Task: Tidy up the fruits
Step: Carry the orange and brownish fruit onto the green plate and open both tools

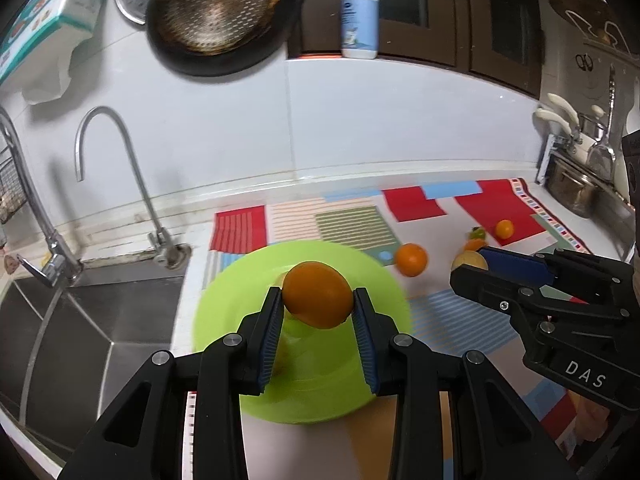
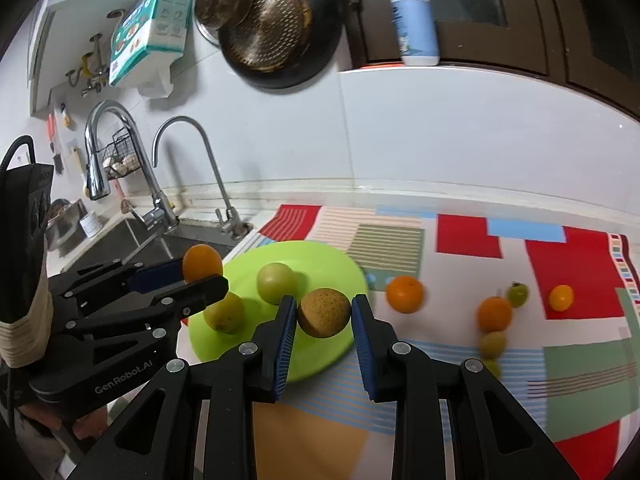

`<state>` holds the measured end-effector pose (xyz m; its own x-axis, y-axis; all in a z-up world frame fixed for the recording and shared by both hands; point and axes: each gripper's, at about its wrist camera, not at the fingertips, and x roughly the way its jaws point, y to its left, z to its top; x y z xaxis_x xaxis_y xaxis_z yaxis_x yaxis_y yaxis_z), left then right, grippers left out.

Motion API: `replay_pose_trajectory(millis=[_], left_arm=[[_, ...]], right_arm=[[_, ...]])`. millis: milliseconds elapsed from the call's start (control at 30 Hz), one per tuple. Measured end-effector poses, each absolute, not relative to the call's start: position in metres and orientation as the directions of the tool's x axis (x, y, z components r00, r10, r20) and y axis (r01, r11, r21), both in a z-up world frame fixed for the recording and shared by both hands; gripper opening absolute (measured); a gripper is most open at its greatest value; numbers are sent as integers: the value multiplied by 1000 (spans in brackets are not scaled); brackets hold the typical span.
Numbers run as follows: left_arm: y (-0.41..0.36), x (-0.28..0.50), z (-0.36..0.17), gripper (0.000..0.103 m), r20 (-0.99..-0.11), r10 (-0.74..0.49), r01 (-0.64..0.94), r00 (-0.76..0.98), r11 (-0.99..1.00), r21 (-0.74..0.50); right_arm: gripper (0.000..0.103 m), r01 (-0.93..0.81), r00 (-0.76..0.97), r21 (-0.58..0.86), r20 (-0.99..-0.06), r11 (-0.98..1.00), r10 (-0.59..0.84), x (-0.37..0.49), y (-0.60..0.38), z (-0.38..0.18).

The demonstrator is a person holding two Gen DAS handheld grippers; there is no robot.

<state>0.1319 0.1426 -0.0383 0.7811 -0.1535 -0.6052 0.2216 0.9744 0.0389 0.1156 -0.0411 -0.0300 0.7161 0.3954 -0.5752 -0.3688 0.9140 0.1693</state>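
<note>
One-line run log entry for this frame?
left gripper: shut on orange | right gripper: shut on brown fruit | green plate: two green fruits

Green plate (image 2: 340, 264): glossy plastic look. Orange (image 1: 318, 295): smooth, slight sheen. Brown fruit (image 2: 324, 313): matt, rough, speckled skin. Grippers (image 1: 316, 312) (image 2: 324, 320): matt black plastic, ribbed blue pads (image 1: 267, 334). Faucet (image 1: 120, 160) and sink (image 1: 92, 320): brushed metal. Mat (image 2: 520, 360): flat printed cloth.

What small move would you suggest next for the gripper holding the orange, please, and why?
Probably lower the left gripper a little and open it: its orange already hangs over the green plate, where two greenish fruits lie, while the right gripper brings a brown fruit.
</note>
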Motion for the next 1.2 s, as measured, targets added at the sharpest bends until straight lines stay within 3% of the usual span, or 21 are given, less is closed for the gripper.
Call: replay_pose_trajectory(millis=[1000,1100,1200], left_arm=[[198,213,-98,35,-714,-160,229,682,973,0],[199,211,-97,42,-707,-156,225,690,974,5],[199,208,-93,46,-702,-149,220,696,976,11]], right_arm=[[30,-338,619,146,-709,930,337,191,31,-93],[31,-329,622,148,-709,933,332,192,31,-95],[39,-315,634,133,-708,940,312,190,29,-93]])
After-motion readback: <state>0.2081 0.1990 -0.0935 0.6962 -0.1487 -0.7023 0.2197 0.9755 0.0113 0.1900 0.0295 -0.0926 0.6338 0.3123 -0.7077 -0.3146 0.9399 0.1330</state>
